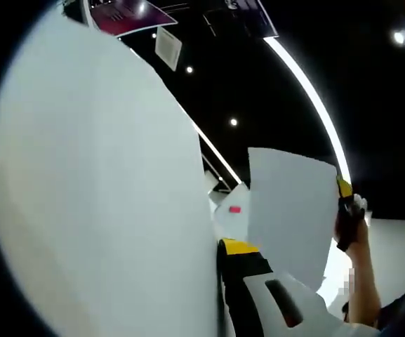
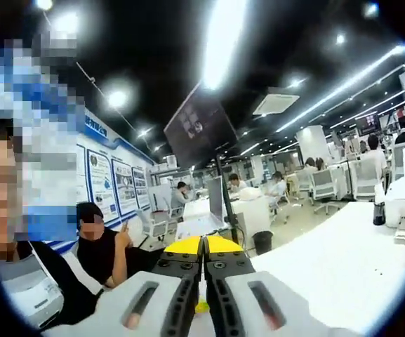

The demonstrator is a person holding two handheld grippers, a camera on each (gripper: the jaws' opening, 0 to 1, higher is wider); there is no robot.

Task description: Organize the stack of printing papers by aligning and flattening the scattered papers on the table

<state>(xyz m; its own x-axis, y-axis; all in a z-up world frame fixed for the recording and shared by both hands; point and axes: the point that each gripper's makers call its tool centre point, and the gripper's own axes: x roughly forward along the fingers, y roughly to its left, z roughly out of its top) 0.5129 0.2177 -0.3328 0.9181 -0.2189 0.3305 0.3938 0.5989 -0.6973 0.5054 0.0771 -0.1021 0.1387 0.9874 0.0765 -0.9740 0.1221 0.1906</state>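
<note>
Left gripper (image 1: 224, 246) clamped on 1 large white paper sheet (image 1: 104, 189), raised toward the ceiling. Right gripper (image 2: 203, 247) closed, pinching a second sheet (image 1: 290, 210), above white bench (image 2: 342, 260).

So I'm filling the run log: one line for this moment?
left gripper: shut on big paper sheet | right gripper: shut, lifted off table | second sheet: held up by other gripper
</note>
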